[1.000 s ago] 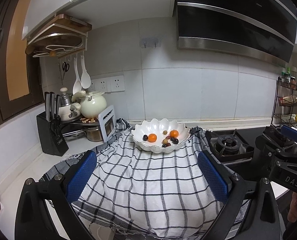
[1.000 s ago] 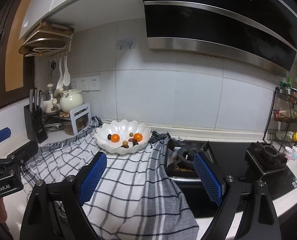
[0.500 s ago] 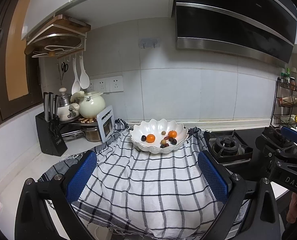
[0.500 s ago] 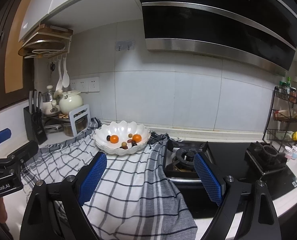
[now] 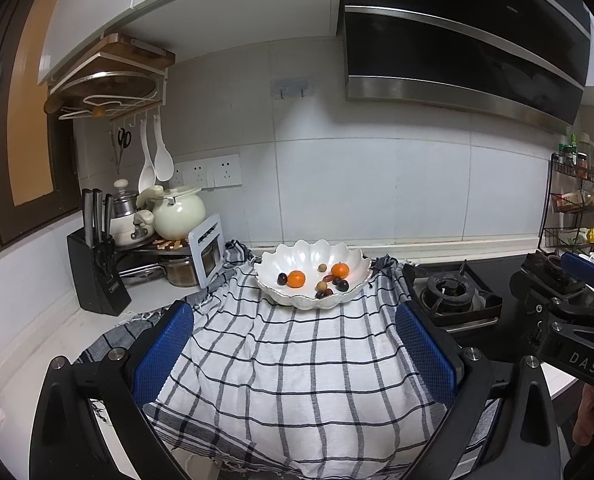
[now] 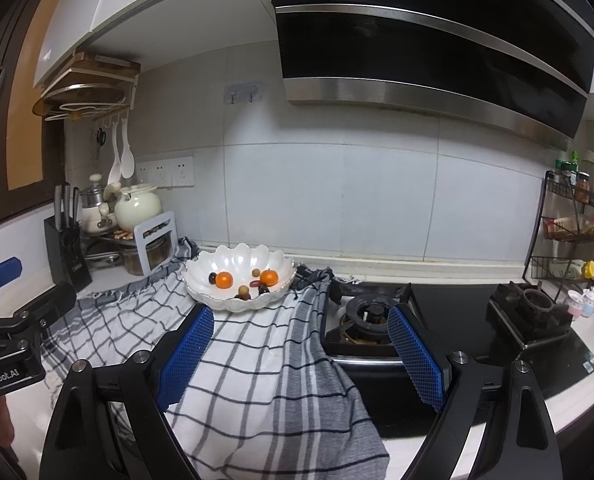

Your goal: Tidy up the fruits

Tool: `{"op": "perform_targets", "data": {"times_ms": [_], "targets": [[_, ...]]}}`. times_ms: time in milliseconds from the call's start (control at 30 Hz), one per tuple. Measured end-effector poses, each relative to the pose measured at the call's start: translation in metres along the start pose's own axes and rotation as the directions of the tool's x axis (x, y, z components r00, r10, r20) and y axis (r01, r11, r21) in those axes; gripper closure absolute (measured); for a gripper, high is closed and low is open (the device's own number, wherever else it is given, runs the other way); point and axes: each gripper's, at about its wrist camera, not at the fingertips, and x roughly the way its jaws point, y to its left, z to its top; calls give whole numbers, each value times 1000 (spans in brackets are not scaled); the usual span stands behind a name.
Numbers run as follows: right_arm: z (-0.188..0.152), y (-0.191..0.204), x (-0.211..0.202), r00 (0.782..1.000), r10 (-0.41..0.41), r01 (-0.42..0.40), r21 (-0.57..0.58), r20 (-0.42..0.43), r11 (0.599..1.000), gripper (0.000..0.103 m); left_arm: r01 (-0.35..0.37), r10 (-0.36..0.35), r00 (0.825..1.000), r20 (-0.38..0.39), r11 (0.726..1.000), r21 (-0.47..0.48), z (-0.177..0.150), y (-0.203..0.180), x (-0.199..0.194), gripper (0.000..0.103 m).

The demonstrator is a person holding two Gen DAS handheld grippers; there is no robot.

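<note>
Kitchen counter, checked cloth [image 5: 297,360], bowl [image 5: 312,258] with fruit [image 5: 296,278] far back. Your left gripper [image 5: 295,356] and right gripper [image 6: 301,354] both gape wide, holding nothing.

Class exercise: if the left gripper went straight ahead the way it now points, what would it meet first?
Probably the checked black-and-white cloth beneath the open left gripper, then the white scalloped bowl holding fruit. Depth is unclear, so it might pass above the cloth and reach the bowl first.
</note>
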Motion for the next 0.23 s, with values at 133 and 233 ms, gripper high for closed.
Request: {"op": "perform_targets", "data": {"times_ms": [133,233], "targets": [[0,0,0,1000,-1,1,0,0,1000,13,2,-2,1000,-1,1000,-1,0,0,0,0],[0,0,0,1000,-2,2,0,1,1000,13,2,-2,1000,-1,1000,-1,0,-1,1,0]]}}
